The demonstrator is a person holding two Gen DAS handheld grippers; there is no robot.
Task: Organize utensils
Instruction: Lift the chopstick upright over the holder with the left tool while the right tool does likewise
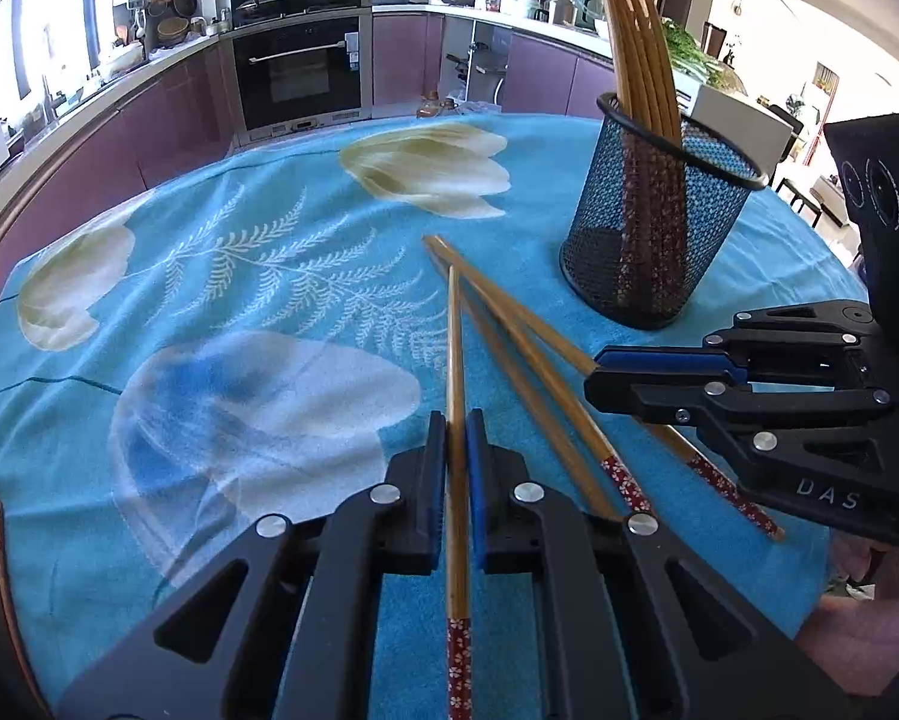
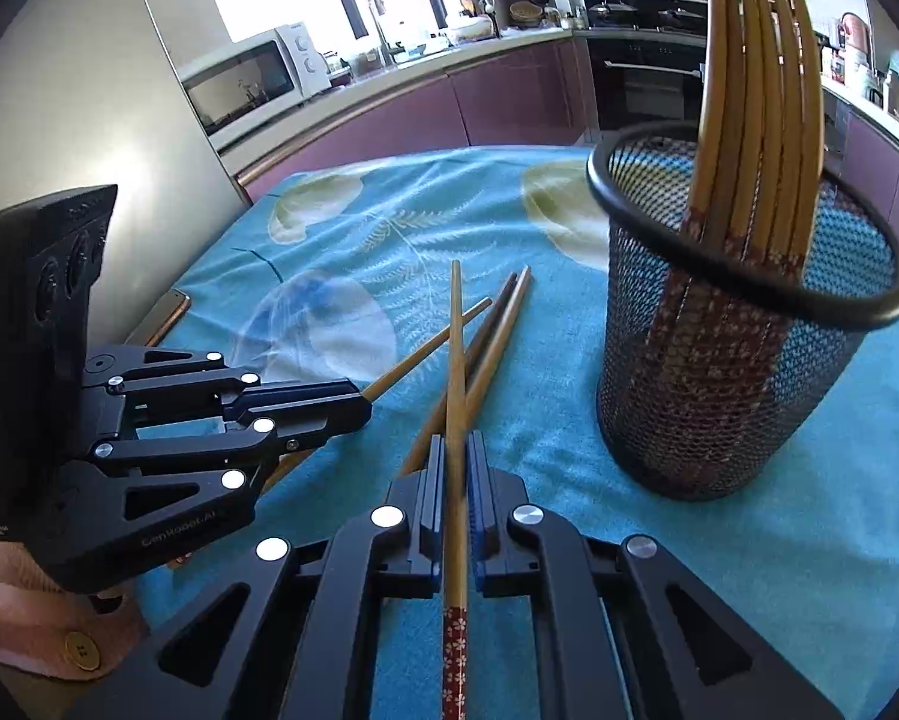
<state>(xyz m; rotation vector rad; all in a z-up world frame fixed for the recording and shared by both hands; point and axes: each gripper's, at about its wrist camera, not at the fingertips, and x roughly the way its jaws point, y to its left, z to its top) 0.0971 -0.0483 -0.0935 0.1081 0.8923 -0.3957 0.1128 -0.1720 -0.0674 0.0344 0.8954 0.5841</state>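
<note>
Chopsticks are what we handle: each of our grippers is clamped on one. Our left gripper (image 1: 457, 456) has its blue-padded jaws pressed onto a single bamboo chopstick (image 1: 457, 372), which runs straight forward between the fingers, its red flowered end pointing back toward us. Our right gripper (image 2: 455, 480) pinches a second chopstick (image 2: 455, 360) the same way, tip forward, patterned end behind the jaws. In the left wrist view we see the right gripper (image 1: 593, 375) from the side, closed around that stick, which slants across the blue flowered tablecloth (image 1: 209, 276). One more loose chopstick (image 1: 527, 396) lies on the cloth beside it, between the two held ones; in the right wrist view it passes under the held stick. Just beyond them stands a black mesh holder (image 2: 743, 324), upright on the cloth, with a bundle of chopsticks (image 2: 755, 90) standing in it, tips up and leaning against the rim.
</note>
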